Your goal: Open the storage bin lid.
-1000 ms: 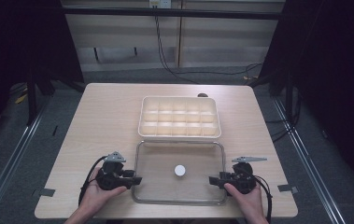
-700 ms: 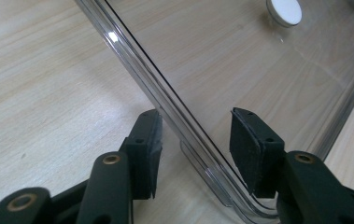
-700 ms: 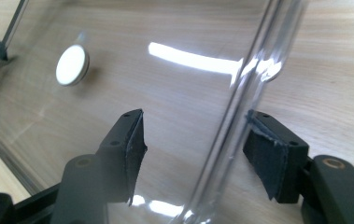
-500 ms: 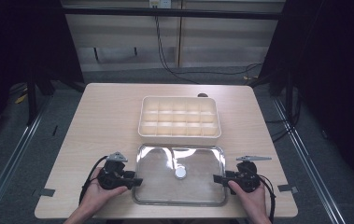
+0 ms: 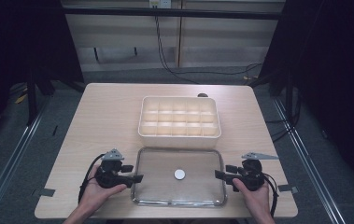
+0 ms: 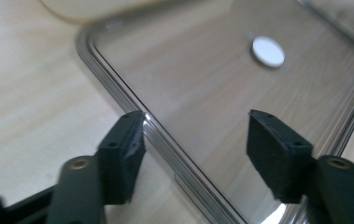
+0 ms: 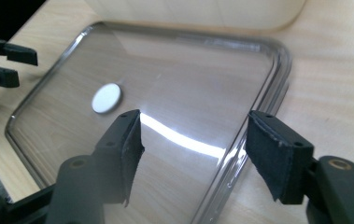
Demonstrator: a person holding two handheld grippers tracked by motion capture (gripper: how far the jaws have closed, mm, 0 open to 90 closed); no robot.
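Observation:
A clear lid (image 5: pixel 179 189) with a small white disc (image 5: pixel 180 174) at its middle lies flat on the table, just in front of a cream compartment box (image 5: pixel 179 136). My left gripper (image 5: pixel 134 173) is open at the lid's left edge. In the left gripper view the lid's rim (image 6: pixel 165 140) runs between the spread jaws of the left gripper (image 6: pixel 195 149). My right gripper (image 5: pixel 222 172) is open at the lid's right edge. The right gripper view looks past the right gripper (image 7: pixel 193 149) at the lid (image 7: pixel 179 88), whose rim passes between the jaws.
The box (image 7: pixel 202 14) has several empty compartments and stands mid-table. Bare wooden tabletop (image 5: pixel 104 121) lies to its left and right. The table's near edge is just behind both hands. The left gripper (image 7: pixel 6 60) shows across the lid in the right gripper view.
The lid looked larger and overlapped the box's front wall a second ago; glare crossed it, and it now sits lower and flat. The right gripper has shifted slightly outward.

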